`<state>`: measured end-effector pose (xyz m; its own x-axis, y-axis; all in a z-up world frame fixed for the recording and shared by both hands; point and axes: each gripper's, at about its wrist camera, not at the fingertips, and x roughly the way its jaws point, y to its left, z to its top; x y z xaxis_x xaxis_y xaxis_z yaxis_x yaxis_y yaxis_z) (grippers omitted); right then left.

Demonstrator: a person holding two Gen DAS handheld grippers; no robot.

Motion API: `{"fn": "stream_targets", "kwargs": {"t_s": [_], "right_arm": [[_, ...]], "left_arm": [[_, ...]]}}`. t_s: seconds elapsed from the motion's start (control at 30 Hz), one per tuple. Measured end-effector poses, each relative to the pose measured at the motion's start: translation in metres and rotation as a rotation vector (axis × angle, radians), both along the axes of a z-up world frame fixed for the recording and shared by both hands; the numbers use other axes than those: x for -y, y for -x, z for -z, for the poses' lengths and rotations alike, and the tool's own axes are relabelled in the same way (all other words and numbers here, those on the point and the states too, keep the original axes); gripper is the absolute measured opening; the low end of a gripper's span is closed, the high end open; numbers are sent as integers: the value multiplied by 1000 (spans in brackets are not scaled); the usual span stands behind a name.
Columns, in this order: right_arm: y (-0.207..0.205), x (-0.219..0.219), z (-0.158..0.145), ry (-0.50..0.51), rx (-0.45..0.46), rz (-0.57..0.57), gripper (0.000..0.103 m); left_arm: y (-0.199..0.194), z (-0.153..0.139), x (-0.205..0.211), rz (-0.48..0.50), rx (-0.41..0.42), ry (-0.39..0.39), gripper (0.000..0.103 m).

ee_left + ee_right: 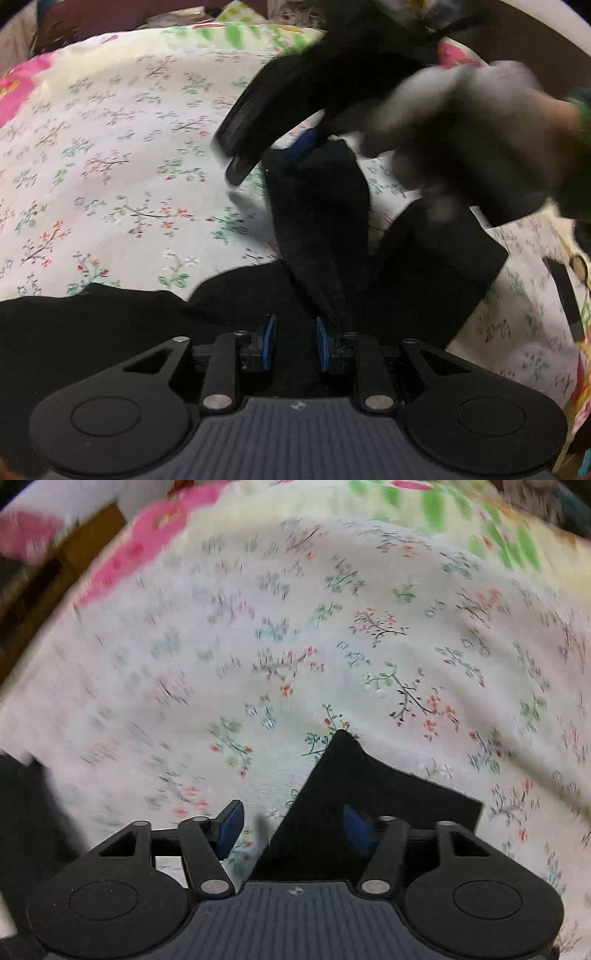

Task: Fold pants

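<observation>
- The black pants lie on a bed under a floral bedsheet, partly lifted: a strip of cloth rises from the heap near the left tongs toward the right tongs, seen across the frame in the left wrist view.
- The left tongs stand spread, blue pads apart, with dark cloth beneath and between them; nothing looks pinched there.
- From the right wrist view, the right tongs look wide apart, and a pointed flap of the pants drapes over the right-hand finger. Whether anything is truly clamped I cannot tell; the cloth may only hang on that finger.
- Risk, as I judge it: the flap could slide off the right tongs, since only one finger seems to bear it and the blur suggests quick motion; the fold would then collapse unevenly.
- A second risk: the left tongs, unclosed, do not anchor the heap, so a pull from the right side could drag the whole garment across the sheet instead of laying one leg over the other.
- The pants look soft, matte and fairly thick, with a crisp straight hem and sharp corner; they absorb light, so seams are hard to read.
- The bedsheet is thin, pale, gently wrinkled, printed with small sprigs, and likely slippery enough to bunch under dragged cloth.
</observation>
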<state>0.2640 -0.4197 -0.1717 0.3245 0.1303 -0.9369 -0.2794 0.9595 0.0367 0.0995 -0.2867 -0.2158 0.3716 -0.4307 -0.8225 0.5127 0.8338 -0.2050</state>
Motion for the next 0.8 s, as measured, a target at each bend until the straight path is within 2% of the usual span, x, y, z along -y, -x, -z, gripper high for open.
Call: {"fn": "stream_targets", "kwargs": {"t_s": [0.03, 0.07, 0.2, 0.3, 0.4, 0.5, 0.57, 0.6, 0.67, 0.8], "right_arm": [[3, 2, 6, 38, 6, 3, 6], [6, 9, 7, 25, 5, 13, 0], [19, 63, -25, -111, 5, 125, 0], [44, 115, -70, -240, 45, 241, 0], [86, 156, -112, -347, 92, 334, 0], [128, 173, -128, -400, 128, 364, 0], [149, 183, -117, -415, 144, 375, 0], [156, 186, -105, -391, 135, 381, 0], [163, 196, -75, -351, 56, 441, 0], [179, 210, -40, -346, -2, 462, 0]], "left_arm": [[2, -1, 1, 1, 14, -6, 32], [2, -1, 1, 1, 19, -8, 32], [-1, -6, -8, -21, -2, 29, 32], [0, -18, -11, -16, 19, 45, 32], [5, -35, -10, 0, 55, 61, 32], [9, -44, -3, 28, 67, 63, 33], [14, -44, 5, 58, 73, 49, 34], [17, -41, 10, 79, 67, 37, 34], [25, -35, 23, 123, 65, 0, 34], [40, -21, 44, 204, 55, -52, 34]]}}
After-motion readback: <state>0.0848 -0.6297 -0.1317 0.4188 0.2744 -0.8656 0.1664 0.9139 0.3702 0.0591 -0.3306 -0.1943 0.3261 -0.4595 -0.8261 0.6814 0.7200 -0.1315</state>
